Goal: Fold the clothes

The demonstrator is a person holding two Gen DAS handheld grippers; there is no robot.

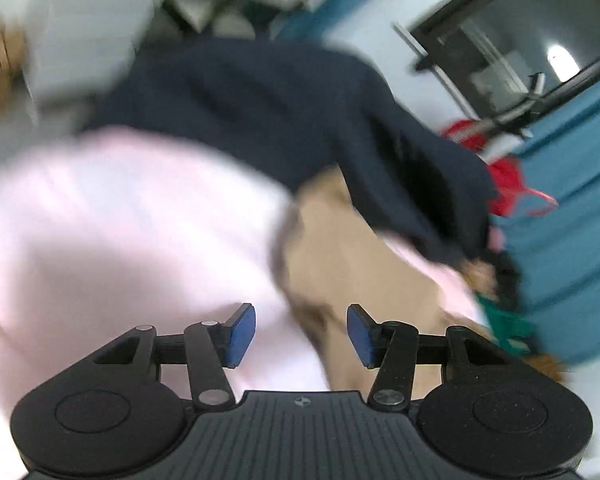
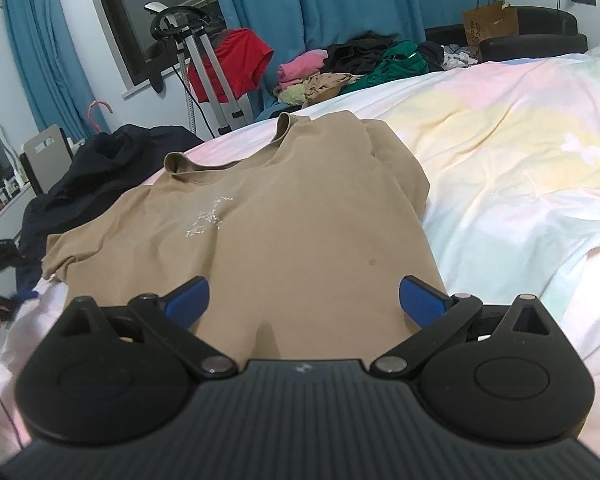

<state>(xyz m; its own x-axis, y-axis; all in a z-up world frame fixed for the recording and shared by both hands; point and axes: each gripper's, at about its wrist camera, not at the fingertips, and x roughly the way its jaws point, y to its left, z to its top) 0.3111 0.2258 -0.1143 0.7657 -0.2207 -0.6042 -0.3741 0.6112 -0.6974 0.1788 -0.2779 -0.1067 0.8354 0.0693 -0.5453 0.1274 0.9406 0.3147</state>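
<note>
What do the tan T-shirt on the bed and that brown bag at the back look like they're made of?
The T-shirt looks like soft matte knit, probably cotton: it drapes and wrinkles, with a ribbed collar. The bag looks like stiff brown paper with creased, upright sides and thin handles.

Tan T-shirt (image 2: 292,232) lay flat, front up, on my bed (image 2: 500,168), collar toward the far edge, hem nearest me. Pale, partly worn print on the chest. One sleeve spread toward the bed's left edge; the other bunched and folded in. Small dark spot low on the front.
</note>
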